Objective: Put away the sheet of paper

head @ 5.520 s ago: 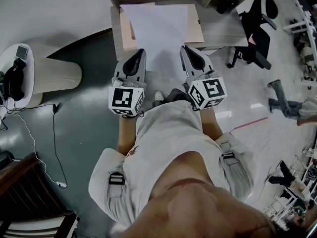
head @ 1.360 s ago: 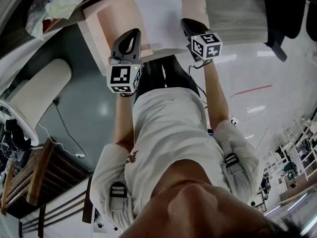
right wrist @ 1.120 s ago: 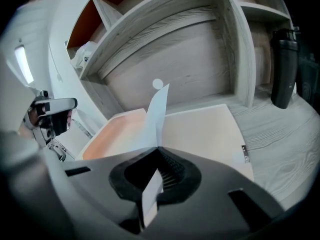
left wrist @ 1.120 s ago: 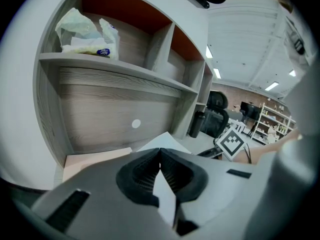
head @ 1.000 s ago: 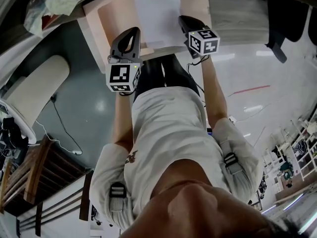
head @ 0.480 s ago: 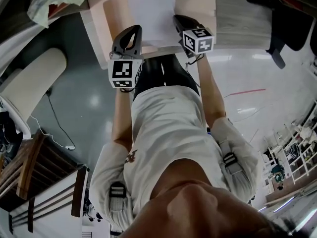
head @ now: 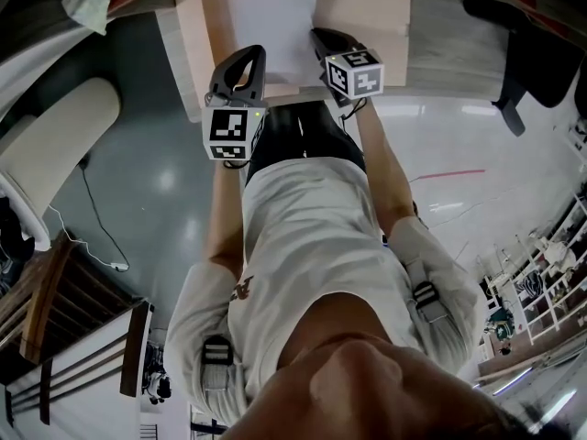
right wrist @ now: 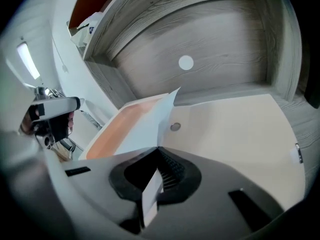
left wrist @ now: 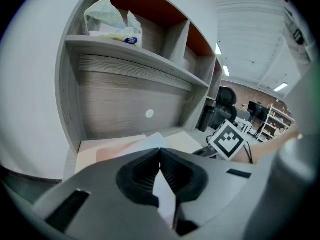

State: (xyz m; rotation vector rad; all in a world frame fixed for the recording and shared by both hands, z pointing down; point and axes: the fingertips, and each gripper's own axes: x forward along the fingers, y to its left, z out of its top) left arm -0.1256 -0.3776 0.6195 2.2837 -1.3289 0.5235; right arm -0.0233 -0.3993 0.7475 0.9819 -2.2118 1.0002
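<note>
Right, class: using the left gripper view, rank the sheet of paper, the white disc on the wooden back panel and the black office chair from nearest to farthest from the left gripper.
1. sheet of paper: pinched in the jaws of the left gripper.
2. white disc: straight ahead, on the back panel.
3. black office chair: to the right, well beyond.
</note>
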